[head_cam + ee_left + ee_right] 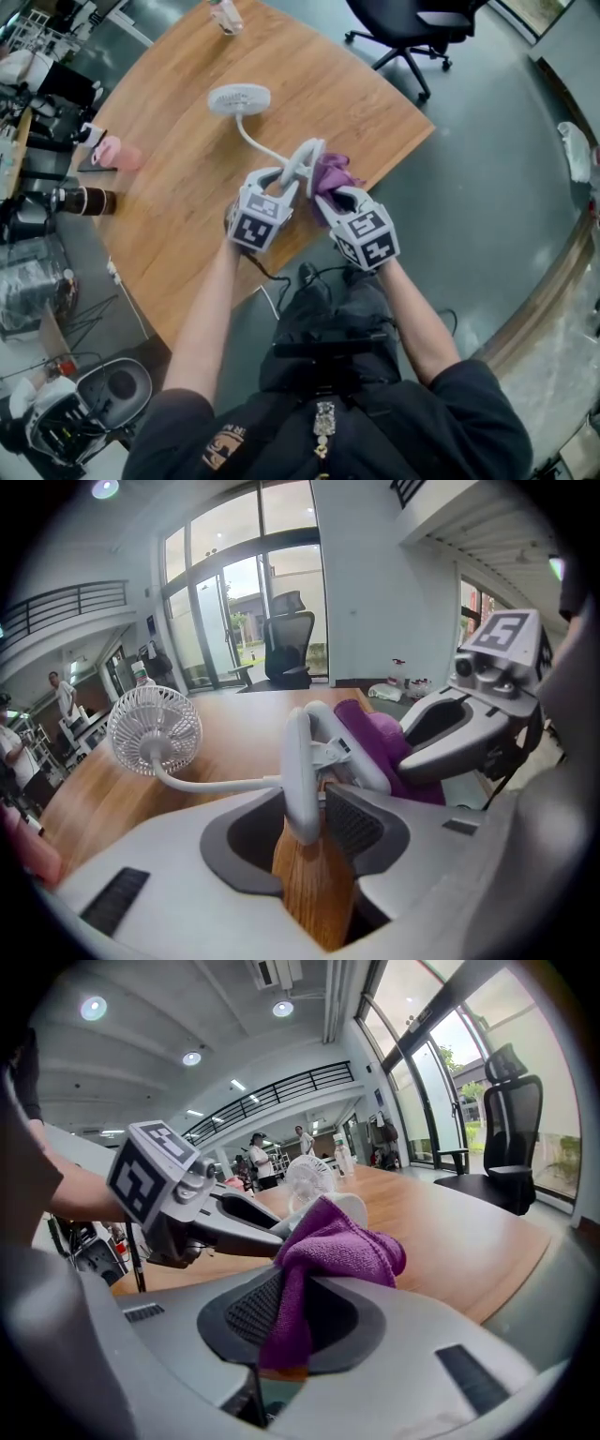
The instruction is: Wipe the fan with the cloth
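Left gripper (284,181) fingers hold the fan (239,97) steady by its clip (300,761); right gripper (324,198) fingers pinch the cloth (330,1241) against that clip.

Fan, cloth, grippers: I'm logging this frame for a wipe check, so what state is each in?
fan: clip end gripped, head out over the table.
cloth: bunched, pinched, against the fan's clip.
left gripper: shut on the fan's clip.
right gripper: shut on the cloth.
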`<state>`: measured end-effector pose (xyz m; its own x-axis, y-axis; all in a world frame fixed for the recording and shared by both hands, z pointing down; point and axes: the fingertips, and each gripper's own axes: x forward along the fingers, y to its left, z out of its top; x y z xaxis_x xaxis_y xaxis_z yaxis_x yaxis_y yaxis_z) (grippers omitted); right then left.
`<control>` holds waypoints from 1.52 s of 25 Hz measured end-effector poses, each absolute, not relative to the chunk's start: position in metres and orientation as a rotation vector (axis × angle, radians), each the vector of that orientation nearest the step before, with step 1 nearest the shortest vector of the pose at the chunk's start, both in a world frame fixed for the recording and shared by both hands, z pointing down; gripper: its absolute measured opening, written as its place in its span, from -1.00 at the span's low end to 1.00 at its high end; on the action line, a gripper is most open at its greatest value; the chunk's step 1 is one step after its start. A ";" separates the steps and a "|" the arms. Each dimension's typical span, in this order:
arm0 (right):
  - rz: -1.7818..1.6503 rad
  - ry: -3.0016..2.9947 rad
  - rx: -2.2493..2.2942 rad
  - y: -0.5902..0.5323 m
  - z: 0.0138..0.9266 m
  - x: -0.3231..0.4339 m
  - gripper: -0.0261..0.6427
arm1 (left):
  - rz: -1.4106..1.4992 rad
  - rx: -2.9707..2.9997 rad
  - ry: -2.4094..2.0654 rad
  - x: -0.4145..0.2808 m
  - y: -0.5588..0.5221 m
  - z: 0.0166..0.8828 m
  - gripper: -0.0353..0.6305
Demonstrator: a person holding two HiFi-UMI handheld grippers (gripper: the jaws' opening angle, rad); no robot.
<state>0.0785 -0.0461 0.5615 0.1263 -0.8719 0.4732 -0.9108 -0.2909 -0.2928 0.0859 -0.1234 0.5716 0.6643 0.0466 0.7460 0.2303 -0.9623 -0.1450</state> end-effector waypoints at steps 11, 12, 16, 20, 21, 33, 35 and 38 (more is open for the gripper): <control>0.743 -1.795 2.316 -0.059 0.536 0.158 -0.71 | -1.182 -2.655 -0.237 0.086 -0.118 0.571 -0.46; 0.729 -1.793 2.319 -0.062 0.533 0.167 -0.71 | -1.183 -2.659 -0.237 0.085 -0.117 0.571 -0.45; 0.709 -1.801 2.278 -0.075 0.532 0.192 -0.71 | -1.192 -2.676 -0.218 0.083 -0.118 0.572 -0.45; 0.785 -1.795 2.249 -0.079 0.554 0.205 -0.71 | -1.196 -2.696 -0.195 0.084 -0.117 0.572 -0.45; 0.806 -1.793 2.247 -0.078 0.559 0.205 -0.71 | -1.198 -2.697 -0.189 0.085 -0.117 0.571 -0.45; 0.992 -1.870 2.050 -0.054 0.586 0.130 -0.71 | -1.225 -2.724 -0.080 0.084 -0.119 0.571 -0.46; 0.978 -1.907 2.014 -0.049 0.578 0.113 -0.71 | -1.213 -2.730 -0.085 0.084 -0.119 0.572 -0.46; 0.912 -1.953 1.997 -0.044 0.557 0.098 -0.71 | -1.188 -2.743 -0.111 0.084 -0.120 0.572 -0.46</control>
<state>0.0982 -0.0442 0.5565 -0.0650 -0.8318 0.5512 -0.9568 -0.1049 -0.2712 0.0842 -0.1199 0.5721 0.6835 0.0079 0.7299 0.1269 -0.9860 -0.1082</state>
